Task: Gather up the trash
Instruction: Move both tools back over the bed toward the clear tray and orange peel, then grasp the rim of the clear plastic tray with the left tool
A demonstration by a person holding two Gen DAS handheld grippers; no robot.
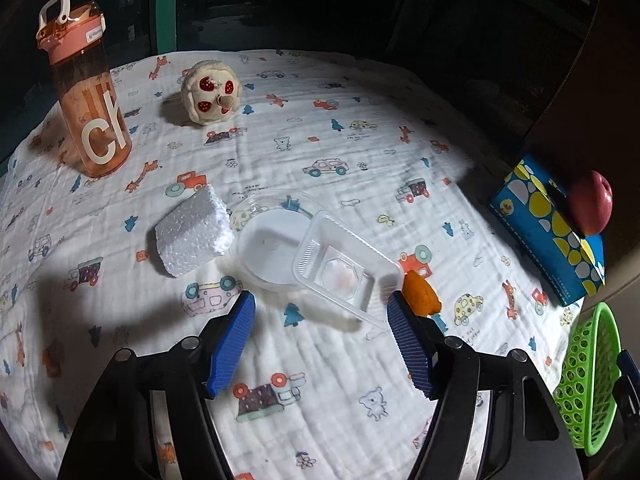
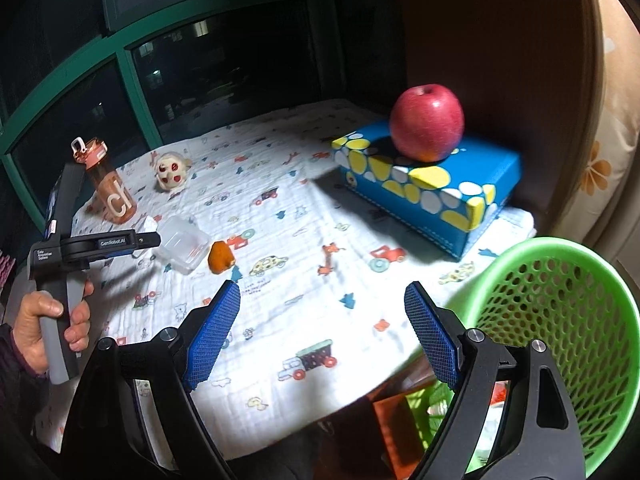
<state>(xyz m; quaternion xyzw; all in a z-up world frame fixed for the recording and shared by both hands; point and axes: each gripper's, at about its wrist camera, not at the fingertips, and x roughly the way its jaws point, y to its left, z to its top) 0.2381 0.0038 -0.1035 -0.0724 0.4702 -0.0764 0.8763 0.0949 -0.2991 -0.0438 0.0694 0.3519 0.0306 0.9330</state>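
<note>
On the patterned cloth lie a clear plastic tray [image 1: 340, 262], a round clear lid [image 1: 272, 248] under it, a white foam block [image 1: 192, 232] to their left and an orange peel [image 1: 420, 294] to their right. My left gripper [image 1: 322, 316] is open and empty, just short of the tray. The tray [image 2: 182, 244] and peel [image 2: 221, 257] also show in the right wrist view, where the left gripper's body [image 2: 100, 246] reaches toward the tray. My right gripper [image 2: 320, 308] is open and empty above the cloth, next to the green mesh basket [image 2: 560, 320].
An orange water bottle [image 1: 86, 92] and a plush toy [image 1: 210, 92] stand at the far left. A blue tissue box [image 2: 432, 184] with a red apple [image 2: 427, 122] on top sits at the right. The green basket [image 1: 588, 380] is off the table's right edge. A dark window lies behind.
</note>
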